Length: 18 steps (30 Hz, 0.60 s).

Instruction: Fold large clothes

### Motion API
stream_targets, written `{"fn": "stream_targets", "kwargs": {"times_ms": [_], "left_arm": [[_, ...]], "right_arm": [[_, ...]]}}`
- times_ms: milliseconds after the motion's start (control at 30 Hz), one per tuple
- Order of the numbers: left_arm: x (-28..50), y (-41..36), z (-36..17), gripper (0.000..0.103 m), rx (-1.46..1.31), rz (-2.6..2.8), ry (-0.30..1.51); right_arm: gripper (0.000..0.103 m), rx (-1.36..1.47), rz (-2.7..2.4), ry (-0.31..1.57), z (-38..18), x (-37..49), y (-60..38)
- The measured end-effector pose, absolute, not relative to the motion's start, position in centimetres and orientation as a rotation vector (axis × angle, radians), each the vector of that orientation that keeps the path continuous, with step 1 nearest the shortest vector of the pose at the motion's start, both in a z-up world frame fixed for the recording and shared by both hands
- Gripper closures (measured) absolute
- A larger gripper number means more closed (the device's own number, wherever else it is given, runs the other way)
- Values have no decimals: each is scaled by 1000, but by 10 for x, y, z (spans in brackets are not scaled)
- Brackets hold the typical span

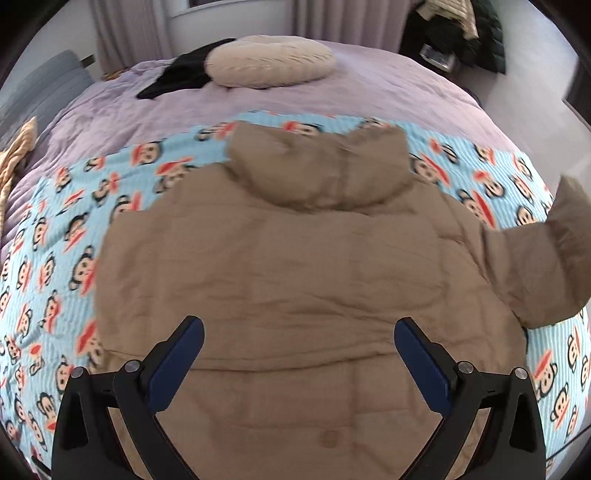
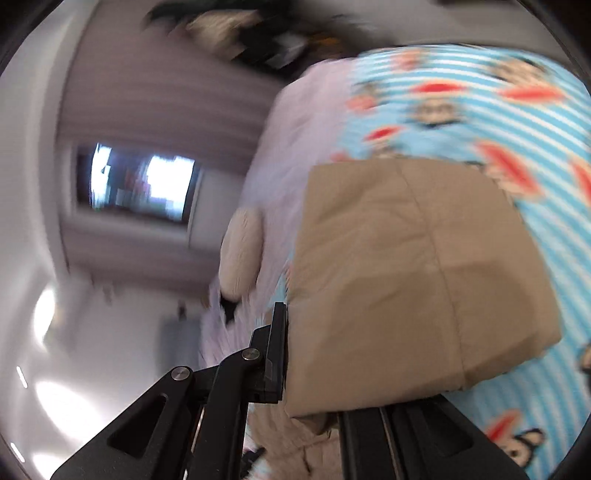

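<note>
A tan puffer jacket (image 1: 295,273) lies back-up on a blue monkey-print blanket (image 1: 55,266), hood toward the far side. My left gripper (image 1: 299,332) hovers open and empty above the jacket's lower back. The jacket's right sleeve (image 1: 546,258) is lifted off the bed at the right edge. In the right wrist view my right gripper (image 2: 310,354) is shut on that sleeve (image 2: 406,277), which covers the right finger; the view is tilted and blurred.
The blanket (image 2: 480,110) lies on a lilac bedspread (image 1: 369,92). A round cream cushion (image 1: 269,61) and a black garment (image 1: 177,75) lie at the far end. A pile of clothes (image 1: 461,33) stands at the back right. A window (image 2: 140,181) and curtains show.
</note>
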<state>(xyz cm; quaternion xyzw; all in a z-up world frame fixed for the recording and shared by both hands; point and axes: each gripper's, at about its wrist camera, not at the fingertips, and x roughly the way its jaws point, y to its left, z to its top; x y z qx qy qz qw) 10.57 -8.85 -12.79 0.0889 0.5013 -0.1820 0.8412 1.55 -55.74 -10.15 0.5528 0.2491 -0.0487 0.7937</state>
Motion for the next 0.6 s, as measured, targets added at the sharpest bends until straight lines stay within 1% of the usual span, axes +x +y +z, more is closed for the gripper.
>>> {"fn": "stream_targets", "kwargs": {"times_ms": [133, 233, 300, 400, 500, 600], "left_arm": [[124, -49, -121, 0, 171, -357, 1023], [140, -15, -122, 0, 148, -313, 1017], [148, 4, -126, 0, 130, -277, 1022], [152, 22, -137, 0, 112, -249, 1041], [153, 32, -149, 0, 95, -237, 1061], [155, 32, -163, 0, 71, -242, 1080]], "right_arm": [[96, 908, 4, 662, -70, 89, -475], [96, 667, 51, 778, -70, 136, -390], [96, 580, 88, 855, -89, 161, -339], [96, 544, 102, 952, -126, 174, -294], [96, 528, 77, 1057, -172, 179, -272], [96, 509, 50, 1112, -198, 170, -267]]}}
